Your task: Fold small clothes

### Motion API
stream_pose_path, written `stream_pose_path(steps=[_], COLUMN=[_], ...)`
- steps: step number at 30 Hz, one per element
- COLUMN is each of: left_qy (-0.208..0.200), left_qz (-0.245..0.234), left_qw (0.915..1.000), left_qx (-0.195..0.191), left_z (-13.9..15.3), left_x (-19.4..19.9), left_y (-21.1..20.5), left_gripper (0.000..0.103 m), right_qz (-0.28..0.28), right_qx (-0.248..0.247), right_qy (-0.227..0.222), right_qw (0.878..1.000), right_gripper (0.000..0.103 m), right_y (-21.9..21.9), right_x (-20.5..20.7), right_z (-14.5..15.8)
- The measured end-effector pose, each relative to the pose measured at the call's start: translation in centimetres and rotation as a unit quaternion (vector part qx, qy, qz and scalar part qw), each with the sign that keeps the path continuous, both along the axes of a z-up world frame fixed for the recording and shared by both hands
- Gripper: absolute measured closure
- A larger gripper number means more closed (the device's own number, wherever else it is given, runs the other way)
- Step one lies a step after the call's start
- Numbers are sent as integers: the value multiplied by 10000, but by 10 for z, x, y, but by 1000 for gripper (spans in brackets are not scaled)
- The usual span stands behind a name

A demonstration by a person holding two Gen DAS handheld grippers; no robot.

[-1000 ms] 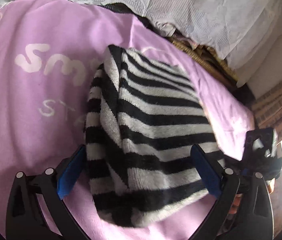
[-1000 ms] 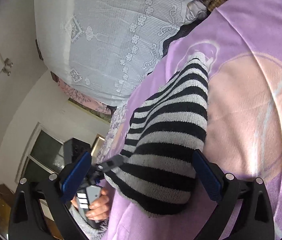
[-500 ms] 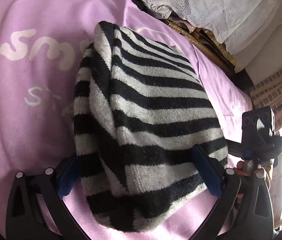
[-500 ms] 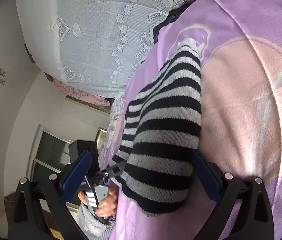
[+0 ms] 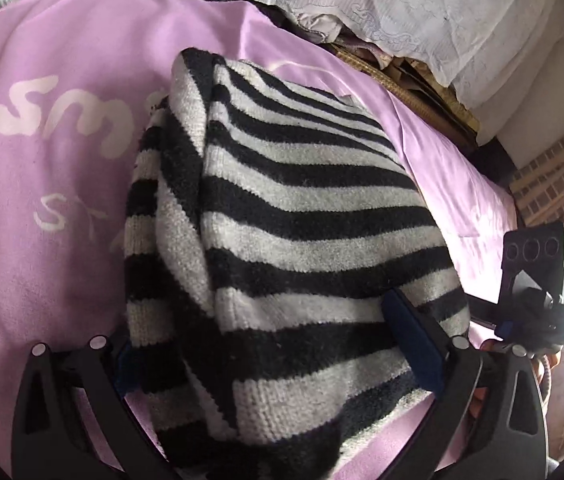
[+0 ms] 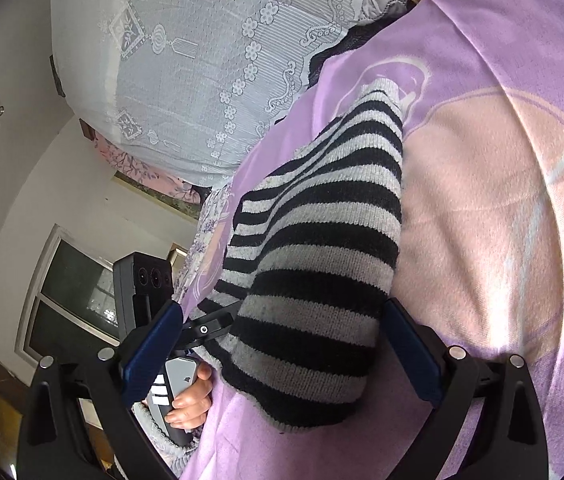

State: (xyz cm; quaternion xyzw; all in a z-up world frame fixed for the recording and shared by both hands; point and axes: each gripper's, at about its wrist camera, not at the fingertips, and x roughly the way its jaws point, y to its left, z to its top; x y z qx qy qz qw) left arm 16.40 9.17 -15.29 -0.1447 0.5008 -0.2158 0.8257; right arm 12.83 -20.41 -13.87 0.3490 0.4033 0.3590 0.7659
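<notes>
A folded black-and-white striped knit garment [image 5: 290,248] lies on the purple blanket [image 5: 49,184]. My left gripper [image 5: 269,352] is open, its blue pads straddling the garment's near end, the left pad partly hidden under the knit. In the right wrist view the same garment [image 6: 322,264] lies between the open fingers of my right gripper [image 6: 282,344]. The right pad [image 6: 410,352] rests beside the garment's edge. The left gripper's body and the hand holding it [image 6: 185,396] show at the lower left there.
A white lace-covered pile [image 6: 201,60] stands at the far edge of the blanket. A woven mat edge [image 5: 402,76] and a brick wall [image 5: 554,184] lie to the right. A window [image 6: 73,300] and pale walls are at left in the right wrist view.
The left gripper moved in over the garment, so the garment fills more of the view and covers the left pad. The right gripper shifted slightly. Both jaws stayed open.
</notes>
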Motion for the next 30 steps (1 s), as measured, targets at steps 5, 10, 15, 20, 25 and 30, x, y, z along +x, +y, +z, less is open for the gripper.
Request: stream_pose_path(steps=[5,10,15,20,25,30], left_qy=[-90,-88,-32,-42,-96,-139], left_qz=[56,79,13,-122,-42,-45], left_qw=[9999,9999,9998,9994,9995,9994], left_qx=[39,-45,-187,-306,-299,-315], left_z=[0,0,-1,-3,-2,-2], left_x=[-3,-3,6,15,21,28], left_y=[-1,3,7,9,7,5], left_gripper=[4,4,4,4,4,4], right_qz=[-156,-169,-181,-168,-67,163], right_qx=[-97,-393,-571,-943,-937,-1159], right_qy=[168,375,350,124,81,-5], right_qw=[9997,9984,9976,9953,9955,9931], right_gripper=[3,3,3,3,3,3], right_y=[2,12,17,28,30,38], right_x=[11,32,48,57,71,78], right_z=[0,0,-2,-3,-4,-5])
